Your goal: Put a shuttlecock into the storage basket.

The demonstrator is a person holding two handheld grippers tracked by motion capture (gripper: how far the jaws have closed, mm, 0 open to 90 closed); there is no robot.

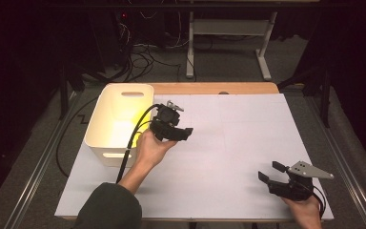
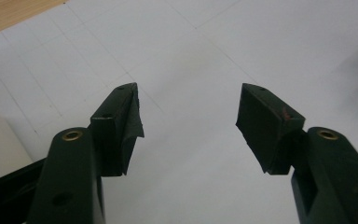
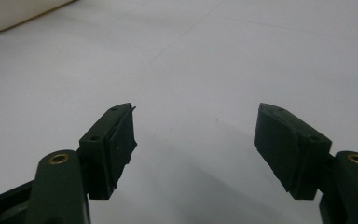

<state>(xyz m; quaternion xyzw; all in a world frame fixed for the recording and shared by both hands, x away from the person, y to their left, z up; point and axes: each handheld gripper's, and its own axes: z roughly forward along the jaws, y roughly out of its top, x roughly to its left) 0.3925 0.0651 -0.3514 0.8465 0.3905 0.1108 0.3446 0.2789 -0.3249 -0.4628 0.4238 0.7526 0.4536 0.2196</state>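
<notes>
- Storage bin (image 1: pixel 119 121), white plastic with slot handles in its end walls, stands on the far left part of the tabletop (image 1: pixel 228 143), on the white paper sheet; its inside glows yellowish under the light, and what it holds, if anything, cannot be told.
- Left tongs (image 1: pixel 183 132) hover just beside the bin's right wall, held in the left hand (image 1: pixel 152 145), with the cable trailing back along the forearm. In the left gripper view the jaws stand wide apart with nothing between them, over bare paper; a pale edge at the lower left is probably the bin.
- Right tongs (image 1: pixel 271 171) sit low at the near right of the tabletop, well apart from the bin, held in the right hand (image 1: pixel 307 207). In the right gripper view the jaws stand wide and empty; the bin's rim (image 3: pixel 18 14) shows at the far upper left.
- Key relation: the bin lies to the left of both tongs, its long axis running from the near edge to the far edge of the tabletop. The left hand is by far the nearer, so any move at the bin likely falls to it.
</notes>
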